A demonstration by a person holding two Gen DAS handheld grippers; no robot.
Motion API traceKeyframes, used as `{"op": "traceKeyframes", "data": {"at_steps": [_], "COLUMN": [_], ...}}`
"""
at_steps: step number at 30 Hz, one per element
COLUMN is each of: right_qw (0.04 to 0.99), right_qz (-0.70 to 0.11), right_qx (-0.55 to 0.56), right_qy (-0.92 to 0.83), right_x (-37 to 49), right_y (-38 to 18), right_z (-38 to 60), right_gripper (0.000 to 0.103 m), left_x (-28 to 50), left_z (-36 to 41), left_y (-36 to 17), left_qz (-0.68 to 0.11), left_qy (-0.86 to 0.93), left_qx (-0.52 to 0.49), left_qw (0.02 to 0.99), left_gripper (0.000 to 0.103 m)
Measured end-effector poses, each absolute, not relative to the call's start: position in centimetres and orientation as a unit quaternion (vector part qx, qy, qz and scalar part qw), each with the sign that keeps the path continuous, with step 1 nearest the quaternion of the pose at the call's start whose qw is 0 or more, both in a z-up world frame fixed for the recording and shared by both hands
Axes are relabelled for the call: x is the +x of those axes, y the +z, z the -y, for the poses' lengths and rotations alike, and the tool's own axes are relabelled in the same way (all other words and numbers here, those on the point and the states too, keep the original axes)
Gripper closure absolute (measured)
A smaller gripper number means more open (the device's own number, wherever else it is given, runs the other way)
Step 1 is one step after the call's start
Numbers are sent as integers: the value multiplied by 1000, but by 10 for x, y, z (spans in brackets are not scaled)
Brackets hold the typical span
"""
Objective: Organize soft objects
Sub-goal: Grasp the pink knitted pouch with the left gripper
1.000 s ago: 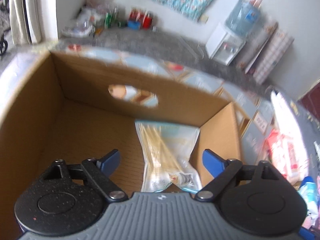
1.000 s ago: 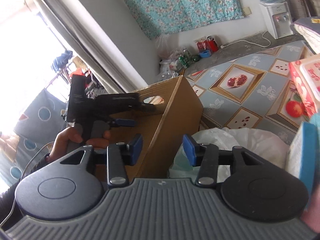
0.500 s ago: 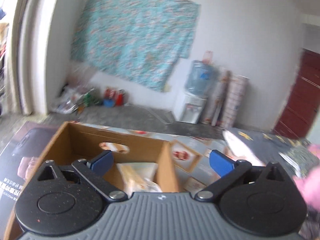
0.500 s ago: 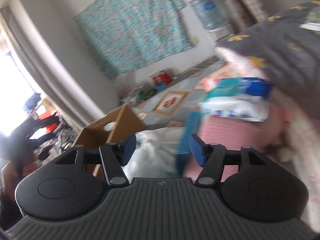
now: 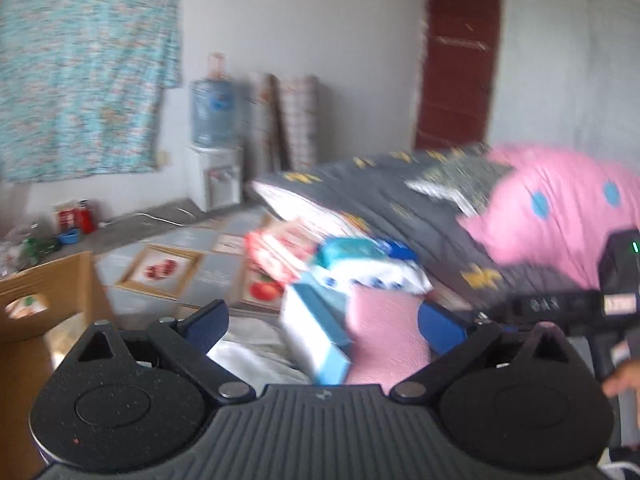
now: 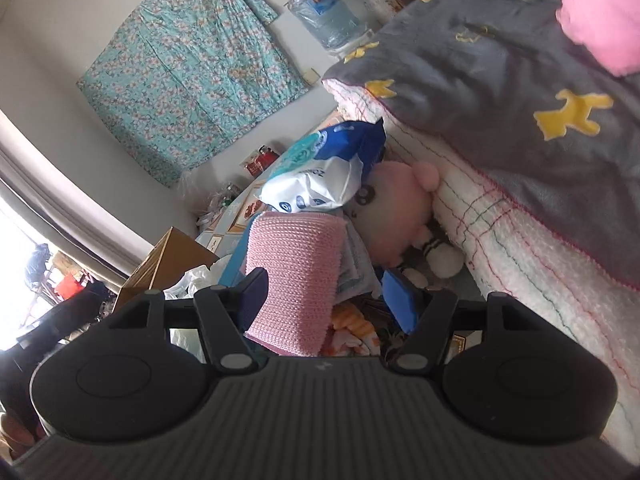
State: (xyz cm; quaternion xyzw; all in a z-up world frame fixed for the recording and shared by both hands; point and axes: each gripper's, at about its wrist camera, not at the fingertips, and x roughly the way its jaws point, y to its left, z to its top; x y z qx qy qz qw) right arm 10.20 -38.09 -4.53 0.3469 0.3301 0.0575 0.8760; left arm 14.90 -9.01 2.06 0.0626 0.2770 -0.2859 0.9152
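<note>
Between the right gripper's (image 6: 326, 294) parted jaws sits a pink knit cloth (image 6: 294, 268), no pad clearly pressing it. The left gripper (image 5: 324, 326) hangs wide, jaws easing inward, gripping nothing. Just beyond lie a blue wipes pack (image 6: 320, 178) and plush doll (image 6: 394, 216), against the grey quilt (image 6: 500, 92); the box (image 5: 48, 300) stands left.

We are seeing soft daylight; the window (image 6: 16, 280) at the right wrist view's left edge is blowing out white. The left wrist view is smearing with motion blur. Fisheye is bending both frames' edges.
</note>
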Motion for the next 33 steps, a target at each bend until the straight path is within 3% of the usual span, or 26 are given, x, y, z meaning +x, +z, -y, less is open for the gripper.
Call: {"op": "traceKeyframes", "data": {"at_steps": [4,7,17,23,25,27,33], "right_qw": [865,855,830,818,812,805,817], "right_qz": [-339,-345,-366,-373,-375,-377,-366], "right_qx": [363,377,402,419,427,436,424], "right_qy": [72,87,122,129,135,141,138], "right_x": [117,130,159,168,172,173,164], "right_y": [-61,-67,-88,-96,-98,-101,-86], "right_z": [385,386,389,394,394,393,390], "right_gripper": [40,42,56,58,59,67,67], "left_x": [156,168,194,204,206,206,199], "left_z": [119,132,158,169,171,171,165], "left_y": [-6,-16,-32,-39,-43,-44,-35], "left_qz": [-311,-339,-370,-408,-421,-418,-410], "left_qy": [-313,-333,-362,-366,-357,-356,-354], "left_qx": [107,115,155,161,164,162,144], "left_qw": [891,873,841,821,818,820,829], "left_gripper": [27,35,34,31,32,34,40]}}
